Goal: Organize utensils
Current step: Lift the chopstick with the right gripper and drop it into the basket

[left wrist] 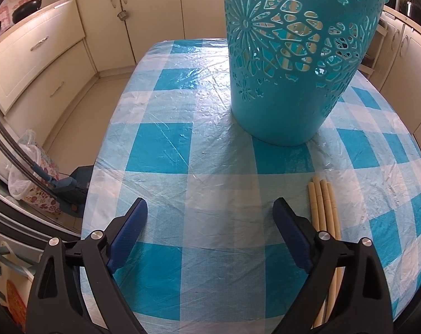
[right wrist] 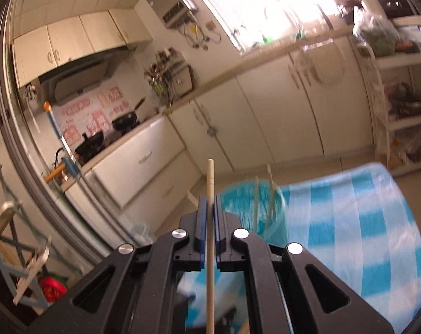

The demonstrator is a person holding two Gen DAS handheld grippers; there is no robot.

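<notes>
A teal openwork basket (left wrist: 296, 64) stands on the blue-and-white checked tablecloth (left wrist: 182, 144), with pale chopsticks showing through its holes. Several more pale chopsticks (left wrist: 324, 208) lie flat at the right, beside my left gripper's right finger. My left gripper (left wrist: 210, 208) hangs open over bare cloth, nothing between its fingers. In the right wrist view my right gripper (right wrist: 209, 200) is shut on a single pale chopstick (right wrist: 210, 178), held up in the air. Its end sticks out past the fingertips. The same basket (right wrist: 252, 206), blurred, sits lower right with chopsticks standing in it.
Cream kitchen cabinets (left wrist: 43, 53) ring the table, with black pans (left wrist: 26, 8) on the counter. A white shelf rack (right wrist: 402, 97) stands at the right. A plastic-lined bin (left wrist: 29, 172) sits on the floor left of the table.
</notes>
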